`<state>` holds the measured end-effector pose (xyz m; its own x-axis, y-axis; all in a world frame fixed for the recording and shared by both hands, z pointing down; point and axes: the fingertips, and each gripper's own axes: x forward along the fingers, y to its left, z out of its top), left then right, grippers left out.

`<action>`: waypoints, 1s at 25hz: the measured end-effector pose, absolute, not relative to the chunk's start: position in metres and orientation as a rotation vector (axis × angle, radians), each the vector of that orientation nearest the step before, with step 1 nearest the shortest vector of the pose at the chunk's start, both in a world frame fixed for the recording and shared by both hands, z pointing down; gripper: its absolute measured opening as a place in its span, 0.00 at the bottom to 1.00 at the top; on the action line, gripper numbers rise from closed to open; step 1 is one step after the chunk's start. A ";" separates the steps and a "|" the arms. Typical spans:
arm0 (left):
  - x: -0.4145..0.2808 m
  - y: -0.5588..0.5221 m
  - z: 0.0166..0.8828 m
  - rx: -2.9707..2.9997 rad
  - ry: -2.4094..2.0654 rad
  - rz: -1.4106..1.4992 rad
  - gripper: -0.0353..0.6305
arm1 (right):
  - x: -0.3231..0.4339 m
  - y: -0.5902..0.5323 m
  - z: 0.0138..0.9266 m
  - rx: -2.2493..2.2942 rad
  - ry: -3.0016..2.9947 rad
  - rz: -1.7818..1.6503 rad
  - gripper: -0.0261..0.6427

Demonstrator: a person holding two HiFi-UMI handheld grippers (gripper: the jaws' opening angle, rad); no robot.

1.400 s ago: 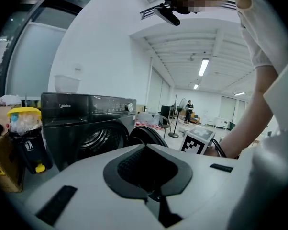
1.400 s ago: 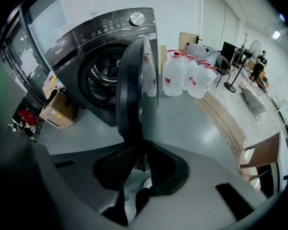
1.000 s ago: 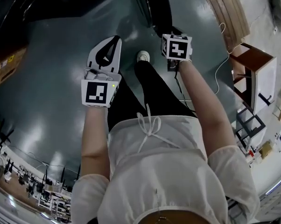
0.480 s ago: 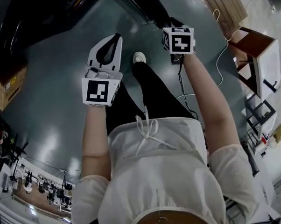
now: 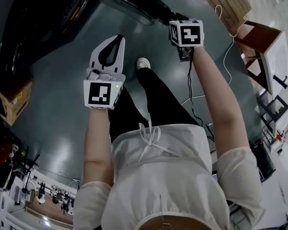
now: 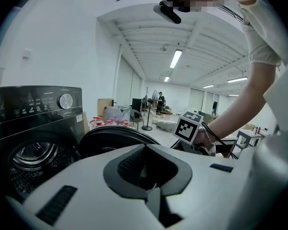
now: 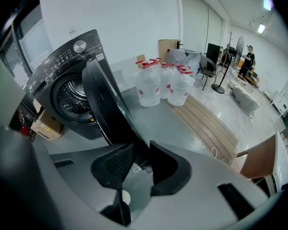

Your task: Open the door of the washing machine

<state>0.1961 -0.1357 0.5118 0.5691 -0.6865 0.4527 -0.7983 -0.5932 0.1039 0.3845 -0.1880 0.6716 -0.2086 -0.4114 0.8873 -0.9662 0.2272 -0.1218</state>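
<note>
1. We record a glossy grey-green floor (image 5: 53, 109).
2. On it we list a dark washing machine (image 7: 62, 63), its door (image 7: 103, 104) open.
3. Water jugs (image 7: 163, 85) stand grouped by wooden boards (image 7: 206, 121).
4. A cardboard box (image 7: 46, 127) sits beside the machine.

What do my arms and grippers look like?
Left gripper and right gripper: pale bodies, dark pads, a patterned marker cube each. Black cable trails from the right one. Short white sleeves. Right jaws have just been opening, door edge between.
</note>
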 end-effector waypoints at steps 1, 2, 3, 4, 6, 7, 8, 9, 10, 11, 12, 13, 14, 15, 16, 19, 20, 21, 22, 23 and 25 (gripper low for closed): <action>0.199 -0.138 0.512 2.511 -1.218 0.529 0.09 | 0.389 -0.192 0.670 1.294 -1.747 0.938 0.18; 0.201 -0.140 0.512 2.516 -1.216 0.519 0.09 | 0.393 -0.195 0.669 1.306 -1.742 0.945 0.17; 0.203 -0.141 0.512 2.519 -1.212 0.514 0.09 | 0.396 -0.198 0.668 1.318 -1.737 0.956 0.15; 0.204 -0.142 0.514 2.518 -1.202 0.525 0.09 | 0.399 -0.201 0.667 1.329 -1.733 0.965 0.14; 0.204 -0.142 0.516 2.513 -1.186 0.549 0.09 | 0.402 -0.204 0.666 1.339 -1.730 0.966 0.10; 0.204 -0.142 0.516 2.511 -1.185 0.552 0.09 | 0.404 -0.205 0.665 1.339 -1.728 0.957 0.08; 0.203 -0.142 0.515 2.511 -1.188 0.550 0.09 | 0.405 -0.206 0.665 1.336 -1.725 0.944 0.06; 0.202 -0.143 0.514 2.511 -1.194 0.544 0.09 | 0.406 -0.206 0.665 1.331 -1.721 0.928 0.05; 0.201 -0.143 0.511 2.514 -1.205 0.531 0.09 | 0.407 -0.205 0.664 1.324 -1.717 0.914 0.05; 0.200 -0.144 0.508 2.522 -1.219 0.512 0.09 | 0.408 -0.204 0.664 1.317 -1.713 0.905 0.05; 0.198 -0.145 0.505 2.530 -1.233 0.493 0.09 | 0.407 -0.203 0.664 1.312 -1.709 0.901 0.05; 0.195 -0.144 0.503 2.532 -1.243 0.484 0.09 | 0.405 -0.201 0.662 1.307 -1.707 0.903 0.05; 0.192 -0.142 0.500 2.529 -1.251 0.483 0.09 | 0.403 -0.198 0.660 1.303 -1.707 0.909 0.05; 0.189 -0.140 0.498 2.523 -1.259 0.488 0.09 | 0.399 -0.194 0.658 1.297 -1.711 0.917 0.05; 0.185 -0.137 0.494 2.518 -1.272 0.487 0.09 | 0.395 -0.191 0.653 1.293 -1.721 0.924 0.05; 0.170 -0.126 0.479 2.483 -1.318 0.485 0.09 | 0.375 -0.181 0.630 1.299 -1.806 0.896 0.05; 0.162 -0.122 0.473 2.469 -1.338 0.485 0.09 | 0.366 -0.179 0.620 1.300 -1.846 0.866 0.05; 0.153 -0.118 0.466 2.457 -1.365 0.484 0.09 | 0.355 -0.178 0.610 1.294 -1.886 0.828 0.05; 0.143 -0.115 0.460 2.443 -1.396 0.485 0.09 | 0.342 -0.177 0.599 1.283 -1.926 0.789 0.05; 0.132 -0.111 0.454 2.429 -1.432 0.487 0.09 | 0.329 -0.177 0.587 1.270 -1.964 0.753 0.05; 0.110 -0.103 0.440 2.400 -1.505 0.483 0.09 | 0.304 -0.180 0.563 1.248 -2.041 0.703 0.05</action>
<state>0.1101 -0.1030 0.4398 0.4058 -0.8146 0.4144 -0.9035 -0.4258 0.0478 0.3041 -0.1801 0.5626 -0.3472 -0.5665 0.7474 -0.9065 0.4070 -0.1126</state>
